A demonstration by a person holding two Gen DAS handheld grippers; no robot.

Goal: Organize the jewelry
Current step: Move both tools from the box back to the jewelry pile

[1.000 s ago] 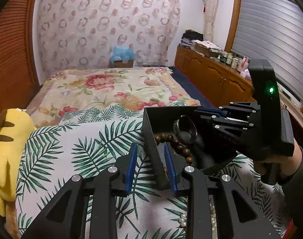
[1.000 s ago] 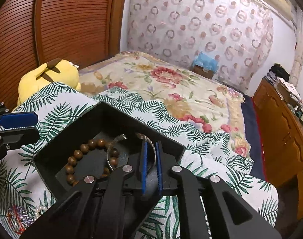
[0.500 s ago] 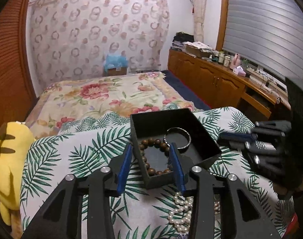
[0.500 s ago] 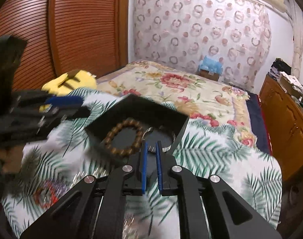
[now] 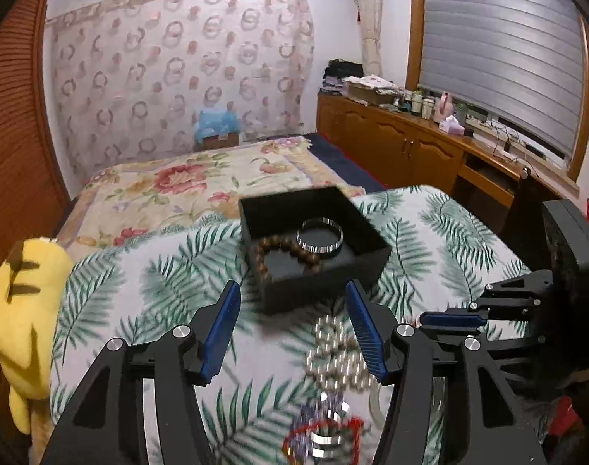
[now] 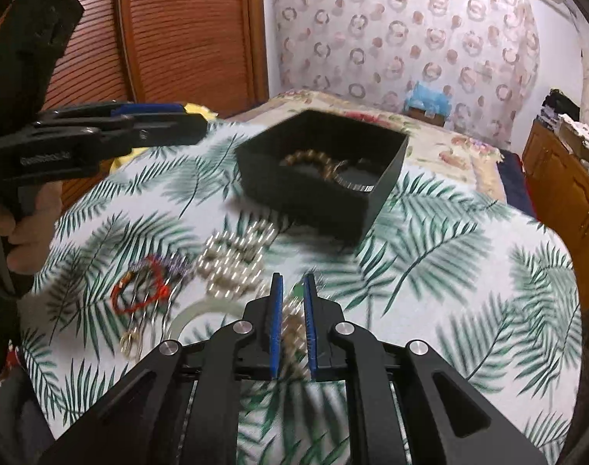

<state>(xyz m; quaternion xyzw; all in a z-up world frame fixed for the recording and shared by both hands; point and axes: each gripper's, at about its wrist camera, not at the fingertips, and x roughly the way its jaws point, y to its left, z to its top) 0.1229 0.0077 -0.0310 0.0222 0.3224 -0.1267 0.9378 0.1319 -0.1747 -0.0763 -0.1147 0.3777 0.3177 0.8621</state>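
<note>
Right claw (image 6: 293, 323): narrowed to a slim gap, empty, low over the near end of the loose pile, seemingly lining up a pick.
Left claw (image 5: 292, 333): spread wide, nothing in it, hovering above the pearls, apparently ready to scoop.
Pearl strand (image 6: 236, 255): heaped on the leaf-print cloth (image 6: 468, 271), just near of the box.
Red cord bracelet (image 6: 139, 290): left of the pearls, tangled with purple beads.
Pale bangle (image 6: 201, 312): flat, near the right claw's left finger.
Black box (image 5: 313, 244): open, far of the pile, so pieces drop straight in.
Inside the box: wooden bead bracelet (image 5: 282, 252) and silver bangle (image 5: 320, 235), touching.
Progress: two stowed, several waiting, I judge.
</note>
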